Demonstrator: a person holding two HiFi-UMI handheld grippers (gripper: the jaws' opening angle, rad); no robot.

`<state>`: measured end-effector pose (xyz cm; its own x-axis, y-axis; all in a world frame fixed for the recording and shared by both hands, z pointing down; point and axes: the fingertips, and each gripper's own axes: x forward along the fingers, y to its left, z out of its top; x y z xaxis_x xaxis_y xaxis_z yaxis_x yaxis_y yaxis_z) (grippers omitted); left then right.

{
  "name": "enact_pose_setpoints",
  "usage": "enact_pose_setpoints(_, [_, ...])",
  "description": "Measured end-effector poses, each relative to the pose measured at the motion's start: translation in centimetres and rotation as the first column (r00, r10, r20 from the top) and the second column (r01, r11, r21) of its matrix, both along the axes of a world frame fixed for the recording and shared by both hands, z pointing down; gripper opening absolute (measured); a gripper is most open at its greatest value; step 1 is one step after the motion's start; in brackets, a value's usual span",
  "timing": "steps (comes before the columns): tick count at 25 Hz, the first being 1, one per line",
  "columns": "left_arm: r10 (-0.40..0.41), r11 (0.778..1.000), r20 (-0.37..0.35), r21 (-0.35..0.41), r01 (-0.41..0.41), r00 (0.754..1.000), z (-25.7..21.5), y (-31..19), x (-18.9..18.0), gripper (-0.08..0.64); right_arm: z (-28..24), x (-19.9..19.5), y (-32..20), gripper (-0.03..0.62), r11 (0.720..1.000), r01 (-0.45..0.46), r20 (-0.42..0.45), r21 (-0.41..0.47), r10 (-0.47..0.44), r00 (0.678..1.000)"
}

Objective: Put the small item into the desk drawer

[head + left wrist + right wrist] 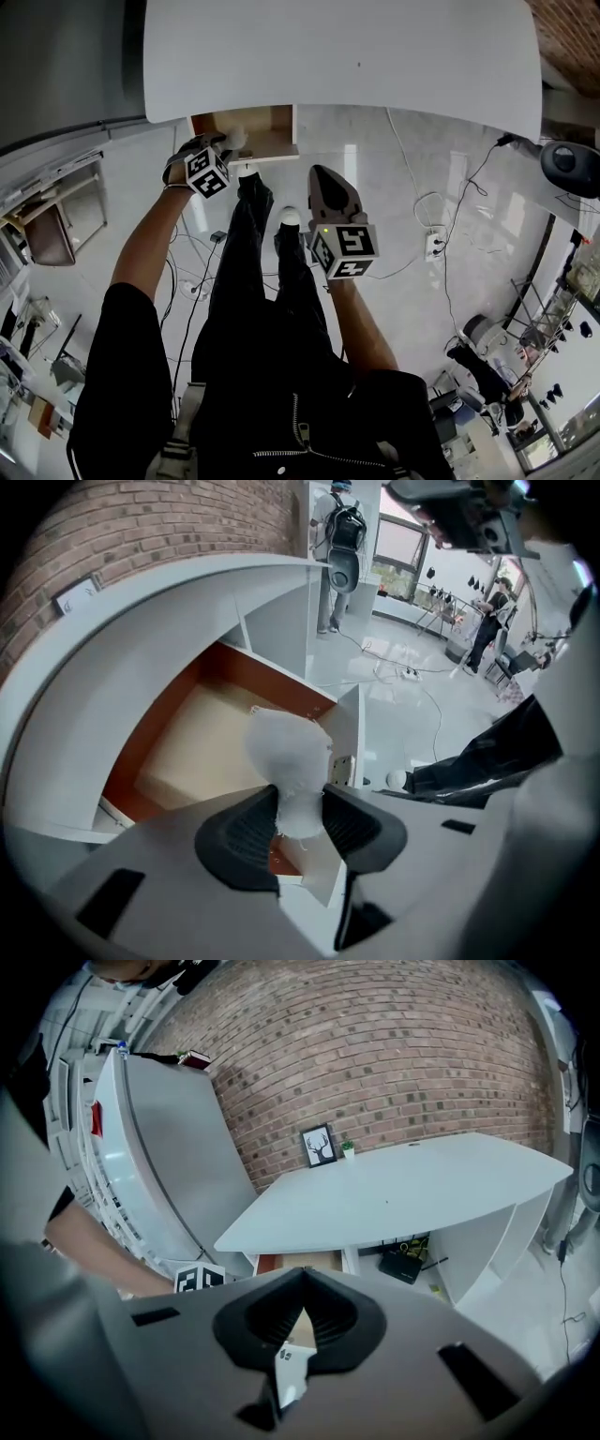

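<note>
A white fluffy ball (289,757) is being pinched between the two dark jaws of the left gripper (300,806). The jaws are pressing on its lower part, and its puffy top is sticking out past them. The ball is being held in the air just over the open desk drawer (253,672), near the drawer's front edge. It is not lying in the drawer. The drawer is being shown pulled out from under the white desk (356,56). Its bottom is pale wood and its walls are red-brown.

The jaws of the right gripper (302,1281) are being pressed together at their tips, with no thing in them. This gripper is being held well apart from the drawer, out over the shiny floor (394,187) and beside the person's black trouser legs (246,262). It is being pointed at the desk. Behind the desk a brick wall (394,1063) is being seen. A small framed picture (320,1146) and a tiny green plant (348,1148) are standing at the back of the desk top.
</note>
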<state>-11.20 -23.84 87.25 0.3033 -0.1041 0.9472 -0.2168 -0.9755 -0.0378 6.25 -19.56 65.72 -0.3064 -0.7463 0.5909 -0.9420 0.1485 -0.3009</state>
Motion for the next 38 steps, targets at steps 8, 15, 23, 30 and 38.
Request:
enact_pose_setpoints(8, [0.107, 0.994, 0.106, -0.015, -0.106, 0.989, 4.0, -0.9, 0.2, 0.155, 2.1, 0.6, 1.9, 0.006, 0.998, -0.046, 0.01, -0.052, 0.047, 0.999])
enact_pose_setpoints(15, [0.169, 0.985, 0.128, -0.054, -0.163, 0.977, 6.8, -1.8, 2.4, 0.155, 4.2, 1.6, 4.1, 0.006, 0.991, -0.073, 0.014, -0.111, 0.075, 0.997])
enact_pose_setpoints(23, [0.216, 0.975, 0.178, -0.095, -0.202, 0.96, 9.7, -2.7, 3.2, 0.155, 5.5, 2.5, 5.6, 0.006, 0.984, -0.096, 0.011, -0.147, 0.099, 0.995])
enact_pose_setpoints(30, [0.259, 0.958, 0.207, -0.18, -0.224, 0.943, 11.7, -2.6, 3.6, 0.159, 6.6, 3.5, 6.0, 0.006, 0.977, -0.133, 0.028, -0.168, 0.139, 0.99])
enact_pose_setpoints(38, [0.268, 0.954, 0.241, -0.203, -0.222, 0.933, 12.4, -2.2, 3.6, 0.162, 7.3, 3.3, 6.1, 0.006, 0.976, -0.131, 0.037, -0.173, 0.139, 0.99])
